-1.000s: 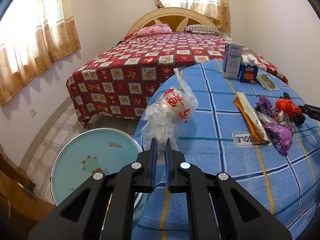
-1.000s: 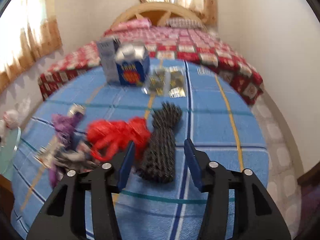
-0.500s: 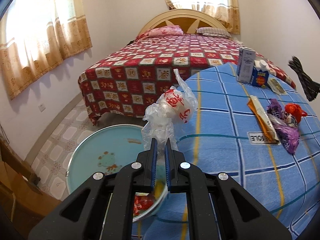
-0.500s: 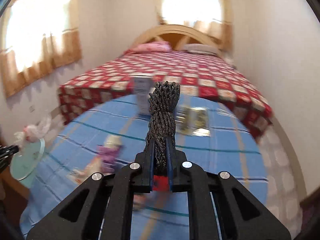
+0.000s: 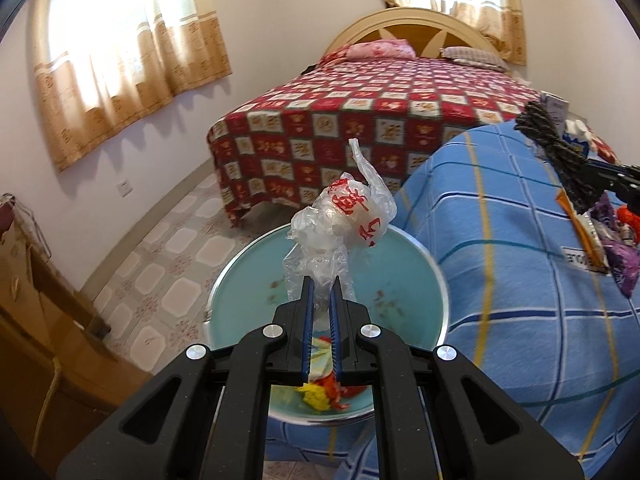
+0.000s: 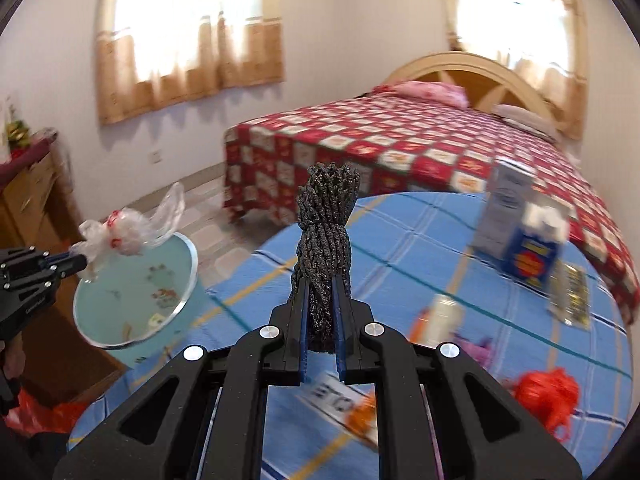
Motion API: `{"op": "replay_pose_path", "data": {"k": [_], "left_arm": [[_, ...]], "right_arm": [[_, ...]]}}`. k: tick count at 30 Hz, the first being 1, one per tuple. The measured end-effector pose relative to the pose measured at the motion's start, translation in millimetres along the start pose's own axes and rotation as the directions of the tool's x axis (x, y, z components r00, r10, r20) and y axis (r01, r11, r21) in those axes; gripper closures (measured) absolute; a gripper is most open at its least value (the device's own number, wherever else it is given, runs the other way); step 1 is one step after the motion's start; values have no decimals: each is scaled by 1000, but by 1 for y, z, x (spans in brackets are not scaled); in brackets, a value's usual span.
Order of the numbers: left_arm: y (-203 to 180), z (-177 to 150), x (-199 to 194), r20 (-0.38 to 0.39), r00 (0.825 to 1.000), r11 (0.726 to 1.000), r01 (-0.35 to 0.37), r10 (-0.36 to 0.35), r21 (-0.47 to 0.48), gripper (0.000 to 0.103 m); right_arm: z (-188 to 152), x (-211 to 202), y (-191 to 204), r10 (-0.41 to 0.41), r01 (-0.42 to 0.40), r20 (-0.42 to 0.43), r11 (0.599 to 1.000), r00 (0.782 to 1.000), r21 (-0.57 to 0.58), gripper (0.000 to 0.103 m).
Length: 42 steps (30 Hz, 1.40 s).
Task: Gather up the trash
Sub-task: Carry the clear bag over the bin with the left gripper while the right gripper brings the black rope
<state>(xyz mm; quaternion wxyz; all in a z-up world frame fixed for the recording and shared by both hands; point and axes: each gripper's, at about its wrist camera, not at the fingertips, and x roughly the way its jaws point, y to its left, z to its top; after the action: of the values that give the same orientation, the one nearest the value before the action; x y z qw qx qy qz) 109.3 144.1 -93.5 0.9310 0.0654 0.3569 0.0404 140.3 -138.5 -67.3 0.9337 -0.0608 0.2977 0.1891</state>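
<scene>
My left gripper (image 5: 321, 292) is shut on a crumpled clear plastic bag with red print (image 5: 344, 220) and holds it over a light blue basin (image 5: 416, 280) that stands beside the table; coloured scraps (image 5: 324, 390) lie in the basin. My right gripper (image 6: 322, 304) is shut on a dark grey rope bundle (image 6: 326, 220), lifted above the blue checked tablecloth (image 6: 400, 248). The bundle also shows in the left wrist view (image 5: 556, 152). The bag (image 6: 128, 232) and basin (image 6: 132, 300) show at left in the right wrist view.
On the table lie a red plastic bag (image 6: 548, 396), purple wrappers (image 5: 616, 256), an orange packet (image 5: 580, 224), a blue and white carton (image 6: 532, 248) and a foil pack (image 6: 570, 296). A bed with a red checked cover (image 5: 380, 120) stands behind. A wooden cabinet (image 5: 36, 320) is at left.
My left gripper has carried the plastic bag left, off the table and over the basin. My right gripper closed on the rope bundle, lifted it and swung it left.
</scene>
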Motion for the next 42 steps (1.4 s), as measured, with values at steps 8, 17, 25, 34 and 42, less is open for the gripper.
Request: {"op": "replay_pose_path", "data": {"k": [8,17,25,34,42], "left_arm": [[23,-10,-1,-23,999,999,-40,39,-25,96],[40,-15,3,-42,997,997,-68,66,-42,96],[49,-21,7,-59,995,995,-83,79,-56,96],[56,-27,11,-77,993,993,-92,86,-71,96],[58,-28,10,-77,994,993,-90,84,-77,96]], "right_arm": [[6,29,45,80,-82,-36,994,996,-69,92],[5,49,78,133,-141,-73,982,988,-124,92],[3,61,99,162,-178,-102,970,981,-168,92],[3,69,114,179,-200,-118,959,977,-202,92],[4,70,122,195,-217,-120,951,973,-219,92]]}}
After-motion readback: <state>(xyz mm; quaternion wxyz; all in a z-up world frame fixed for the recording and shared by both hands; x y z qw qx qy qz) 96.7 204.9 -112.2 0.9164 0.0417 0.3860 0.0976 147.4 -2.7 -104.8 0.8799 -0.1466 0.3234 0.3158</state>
